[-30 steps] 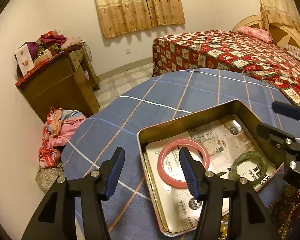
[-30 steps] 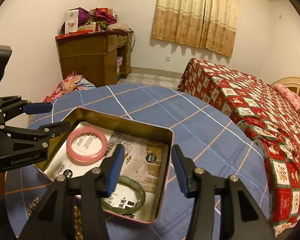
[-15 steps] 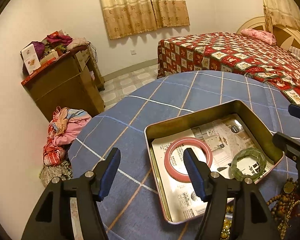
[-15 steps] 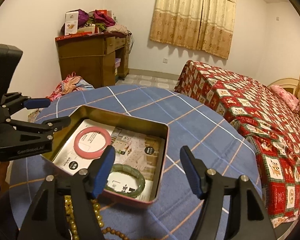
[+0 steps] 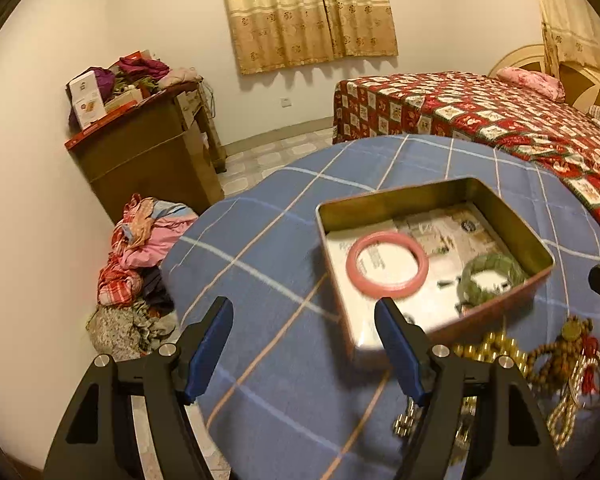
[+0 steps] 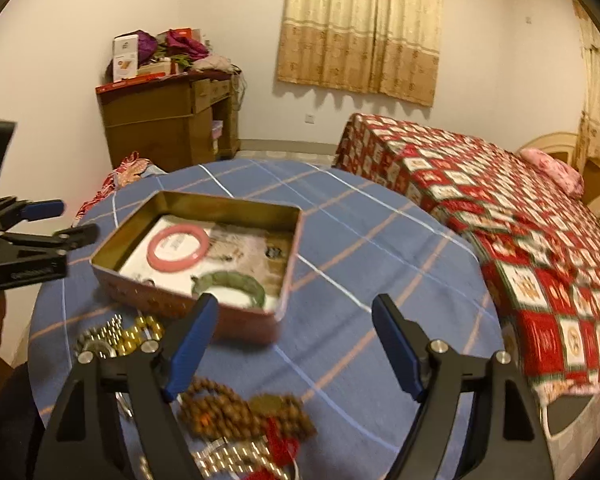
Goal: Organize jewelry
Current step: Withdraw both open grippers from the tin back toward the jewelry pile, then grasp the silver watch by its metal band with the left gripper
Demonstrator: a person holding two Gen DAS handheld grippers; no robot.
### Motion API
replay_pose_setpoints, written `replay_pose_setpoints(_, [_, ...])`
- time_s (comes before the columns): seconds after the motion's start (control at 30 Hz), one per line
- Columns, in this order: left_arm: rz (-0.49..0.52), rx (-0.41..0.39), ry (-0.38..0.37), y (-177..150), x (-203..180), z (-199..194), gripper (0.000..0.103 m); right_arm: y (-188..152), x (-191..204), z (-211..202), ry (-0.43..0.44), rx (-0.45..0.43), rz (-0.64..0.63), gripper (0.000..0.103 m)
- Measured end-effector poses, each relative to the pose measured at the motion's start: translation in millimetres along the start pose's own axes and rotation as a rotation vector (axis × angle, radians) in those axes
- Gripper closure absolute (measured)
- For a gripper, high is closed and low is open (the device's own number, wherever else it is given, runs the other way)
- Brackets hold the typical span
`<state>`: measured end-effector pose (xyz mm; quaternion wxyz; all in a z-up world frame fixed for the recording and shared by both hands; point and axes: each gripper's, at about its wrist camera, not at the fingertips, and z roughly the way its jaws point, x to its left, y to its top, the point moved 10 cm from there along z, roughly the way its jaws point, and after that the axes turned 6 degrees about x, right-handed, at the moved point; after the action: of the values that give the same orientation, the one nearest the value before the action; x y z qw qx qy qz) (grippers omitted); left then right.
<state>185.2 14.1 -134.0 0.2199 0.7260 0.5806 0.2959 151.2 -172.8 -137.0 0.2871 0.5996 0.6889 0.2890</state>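
tin (image 6: pixel 188 300) near cloth edge, bare blue tablecloth (image 6: pixel 380 248) on its right

Curtains: I see beige patterned curtains (image 5: pixel 310 12) hanging on the far wall.
Bed: I make out a bed (image 6: pixel 500 216) under a red checked quilt, with a pink pillow (image 5: pixel 530 80) at its head.
Cabinet: a brown wooden cabinet (image 5: pixel 148 156) stands against the wall; I see a white box (image 5: pixel 86 98) and bundled clothes (image 6: pixel 184 46) on top.
Floor: a heap of pink and red clothes (image 5: pixel 140 248) lies beside the cabinet.
Cloth: I look down on a blue checked tablecloth (image 5: pixel 268 264).
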Motion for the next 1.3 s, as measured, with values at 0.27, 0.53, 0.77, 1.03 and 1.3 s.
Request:
replay_pose_setpoints(0.27, [0.004,0.056,-0.05,-49,-18,-8,0.03,-41,-12,-4,-0.02,0.052,0.035,0.021])
replay_pose_setpoints(0.53, [0.071,0.062,-0.085,-66,-57,-23,0.03,-66,-10,-13,-0.032,0.058,0.009,0.018])
replay_pose_setpoints(0.77, [0.12,0.059,-0.127,-71,-79,-33,0.03,-67,-20,-13,-0.034,0.044,0.046,0.014])
replay_pose_setpoints(1.03, [0.127,0.102,-0.135,-81,-86,-13,0.03,-71,-16,-5,-0.037,0.056,0.038,0.012])
replay_pose_setpoints(1.3, [0.071,0.116,-0.189,-84,-77,-3,0.037,-76,-17,-2,-0.038,0.065,0.044,0.012])
